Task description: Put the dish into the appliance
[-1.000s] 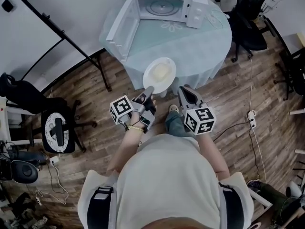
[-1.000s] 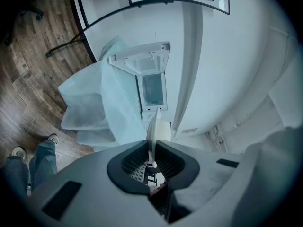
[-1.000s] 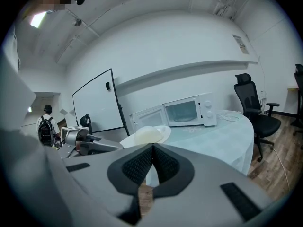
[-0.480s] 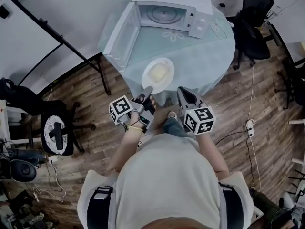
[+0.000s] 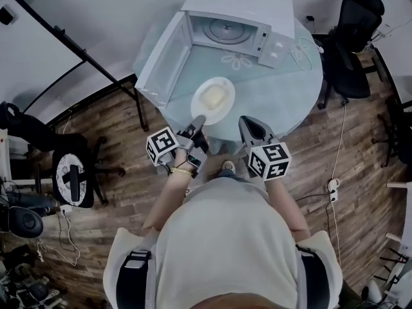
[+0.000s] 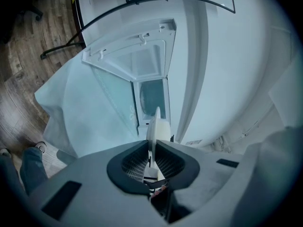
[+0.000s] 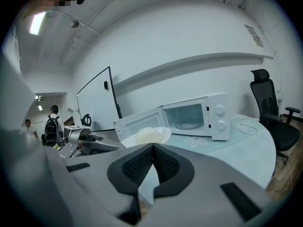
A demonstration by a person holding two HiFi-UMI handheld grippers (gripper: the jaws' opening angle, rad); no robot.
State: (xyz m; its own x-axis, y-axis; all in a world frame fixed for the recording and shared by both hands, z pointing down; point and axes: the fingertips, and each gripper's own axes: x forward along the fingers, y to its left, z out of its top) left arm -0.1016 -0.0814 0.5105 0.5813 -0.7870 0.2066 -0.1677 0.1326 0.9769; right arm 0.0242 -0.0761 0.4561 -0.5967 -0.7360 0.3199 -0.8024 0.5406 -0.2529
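Observation:
A white microwave (image 5: 226,26) stands on the round table (image 5: 283,92), its door (image 5: 162,60) swung open to the left and its glass turntable showing. A white plate (image 5: 214,99) carrying a pale mound of food hangs level over the table's near edge. My left gripper (image 5: 199,121) is shut on the plate's near rim. The left gripper view has the plate (image 6: 155,124) edge-on between the jaws, with the open microwave (image 6: 152,96) beyond. My right gripper (image 5: 247,123) is shut and empty, just right of the plate. Its own view shows the right gripper (image 7: 152,148), the plate (image 7: 147,135) and the microwave (image 7: 199,113).
Black office chairs (image 5: 353,34) stand right of the table. A black stand's legs (image 5: 136,98) lie to its left, and a stool (image 5: 74,176) farther left. A white cable (image 5: 301,49) rests beside the microwave. A person with a backpack (image 7: 52,123) stands far off.
The table and microwave have drawn nearer in the head view. The plate, still held by the left gripper, now reaches farther over the table. The right gripper keeps its place beside it.

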